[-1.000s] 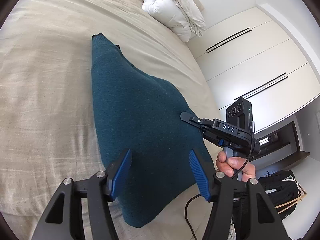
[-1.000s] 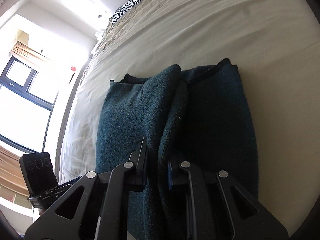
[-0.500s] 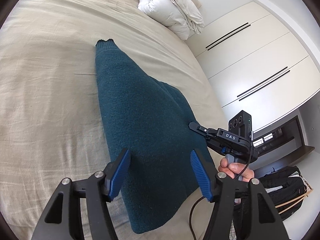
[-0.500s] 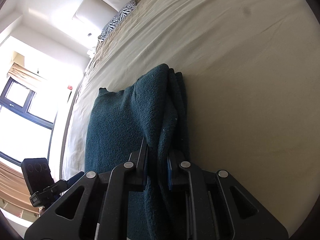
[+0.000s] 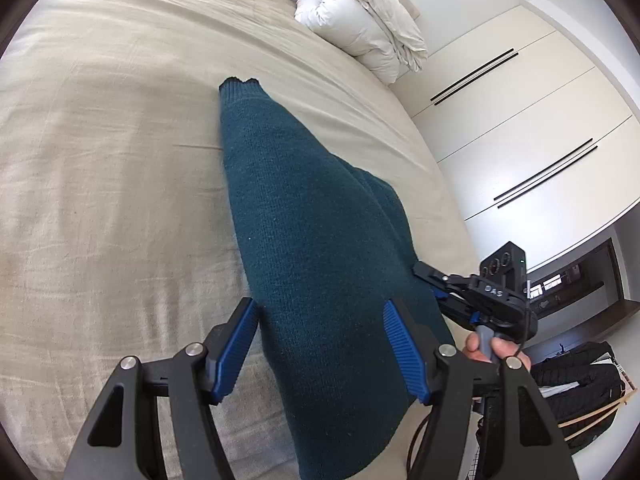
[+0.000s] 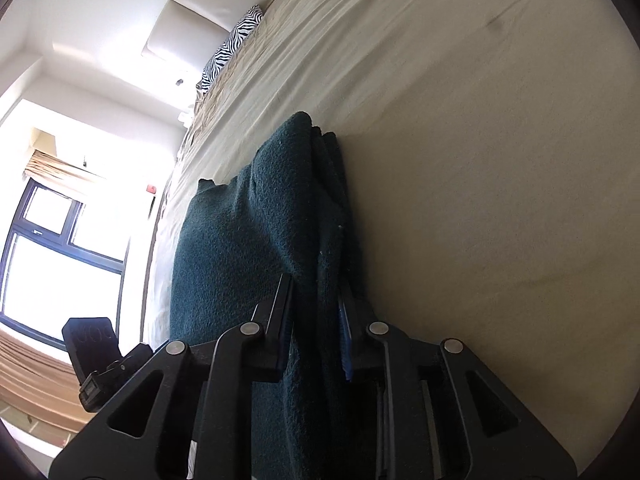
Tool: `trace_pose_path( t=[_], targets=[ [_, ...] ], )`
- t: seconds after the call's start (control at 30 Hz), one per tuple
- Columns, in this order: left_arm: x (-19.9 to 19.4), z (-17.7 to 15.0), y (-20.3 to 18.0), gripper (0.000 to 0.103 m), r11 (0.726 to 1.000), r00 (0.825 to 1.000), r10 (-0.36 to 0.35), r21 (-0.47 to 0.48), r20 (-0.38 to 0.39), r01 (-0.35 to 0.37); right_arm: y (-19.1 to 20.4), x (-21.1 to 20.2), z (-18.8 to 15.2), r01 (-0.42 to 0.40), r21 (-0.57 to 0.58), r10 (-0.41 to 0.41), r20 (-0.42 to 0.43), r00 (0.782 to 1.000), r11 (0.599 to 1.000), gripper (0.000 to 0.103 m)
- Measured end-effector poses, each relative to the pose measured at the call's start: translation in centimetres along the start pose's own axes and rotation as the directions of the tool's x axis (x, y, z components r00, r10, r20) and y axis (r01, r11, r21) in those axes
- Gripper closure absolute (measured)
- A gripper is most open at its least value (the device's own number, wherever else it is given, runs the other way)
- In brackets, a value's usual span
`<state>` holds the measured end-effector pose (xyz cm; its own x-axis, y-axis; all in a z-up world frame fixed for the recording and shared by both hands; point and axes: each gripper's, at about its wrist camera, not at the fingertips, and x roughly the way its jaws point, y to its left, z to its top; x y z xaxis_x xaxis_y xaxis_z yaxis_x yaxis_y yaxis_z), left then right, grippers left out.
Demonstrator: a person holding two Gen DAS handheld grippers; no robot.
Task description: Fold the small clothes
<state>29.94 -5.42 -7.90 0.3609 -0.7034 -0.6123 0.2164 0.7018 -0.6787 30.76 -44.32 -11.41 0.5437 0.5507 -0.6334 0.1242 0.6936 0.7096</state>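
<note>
Teal knitted sweater (image 5: 320,264), folded lengthwise: our right gripper (image 6: 314,320) jaws are opening w/ its edge between; left gripper (image 5: 320,348) jaws widening, empty. Let go slowly, keep layers aligned.

bare bedsheet (image 5: 100,200) open left of the teal sweater (image 5: 320,240), rolled white duvet (image 5: 360,32) far off

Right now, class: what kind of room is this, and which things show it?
Most likely a bedroom: a wide bed, a zebra-print pillow at its head, and white built-in wardrobes.
</note>
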Motion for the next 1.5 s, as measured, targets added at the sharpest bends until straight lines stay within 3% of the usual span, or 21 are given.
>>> trace_pose_path(
  t=[0.1, 0.13, 0.17, 0.23, 0.47, 0.63, 0.7, 0.77, 0.93, 1.1, 1.23, 1.33, 1.5],
  targets=[
    [1.2, 0.0, 0.1, 0.03, 1.0, 1.0, 0.007, -0.001, -0.021, -0.007, 1.3, -2.7, 0.0, -0.002, -0.033, 0.005, 0.065, 0.998, 0.999, 0.079],
    [1.5, 0.1, 0.0, 0.029, 1.0, 1.0, 0.011, 0.001, -0.025, -0.01, 1.8, -3.6, 0.1, 0.005, -0.048, 0.0, 0.089, 0.996, 0.999, 0.072],
    [1.8, 0.1, -0.1, 0.027, 1.0, 1.0, 0.01, 0.002, -0.029, -0.01, 2.0, -4.3, 0.2, 0.008, -0.057, -0.002, 0.1, 0.995, 0.998, 0.056],
    [2.3, 0.2, -0.1, 0.027, 1.0, 0.999, 0.011, -0.005, -0.036, -0.011, 2.5, -5.0, 0.3, 0.026, -0.078, -0.018, 0.109, 0.994, 0.997, 0.042],
    [4.1, 0.7, 0.0, 0.027, 1.0, 0.997, 0.003, -0.021, -0.074, -0.004, 0.6, -2.8, 0.5, 0.048, -0.082, -0.049, -0.007, 0.999, 0.995, 0.042],
    [5.2, 1.4, -0.4, 0.029, 1.0, 0.993, 0.021, -0.009, -0.113, -0.022, -0.7, -1.4, 0.2, -0.025, -0.039, 0.023, -0.048, 0.999, 0.999, 0.044],
    [5.5, 1.5, -0.4, 0.034, 0.999, 0.992, 0.028, -0.013, -0.123, -0.029, -0.5, -0.7, 0.2, -0.032, -0.044, 0.029, -0.085, 0.996, 0.999, 0.048],
    [5.7, 1.7, -0.6, 0.039, 0.998, 0.99, 0.054, -0.007, -0.133, -0.056, -0.3, 0.3, 0.4, 0.002, -0.066, -0.011, -0.123, 0.992, 0.998, 0.059],
    [6.4, 1.7, -1.7, 0.05, 0.99, 0.98, 0.138, 0.018, -0.14, -0.137, 0.5, 1.4, 0.6, 0.088, -0.107, -0.103, -0.148, 0.984, 0.99, 0.072],
    [7.4, 2.1, -3.9, 0.056, 0.964, 0.957, 0.26, 0.092, -0.131, -0.25, 3.9, 2.3, -0.7, 0.266, -0.273, -0.303, -0.104, 0.947, 0.925, 0.077],
    [7.2, 1.9, -4.8, 0.061, 0.957, 0.952, 0.282, 0.111, -0.121, -0.269, 7.3, 2.7, -2.3, 0.423, -0.413, -0.466, -0.005, 0.885, 0.807, 0.081],
    [5.5, 1.7, -5.3, 0.065, 0.954, 0.952, 0.289, 0.119, -0.105, -0.276, 9.8, 2.2, -3.8, 0.497, -0.478, -0.528, 0.079, 0.846, 0.725, 0.083],
    [1.1, 0.2, -6.4, 0.065, 0.945, 0.951, 0.305, 0.141, -0.054, -0.295, 13.5, -0.8, -6.8, 0.499, -0.506, -0.506, 0.136, 0.852, 0.704, 0.084]
  ],
)
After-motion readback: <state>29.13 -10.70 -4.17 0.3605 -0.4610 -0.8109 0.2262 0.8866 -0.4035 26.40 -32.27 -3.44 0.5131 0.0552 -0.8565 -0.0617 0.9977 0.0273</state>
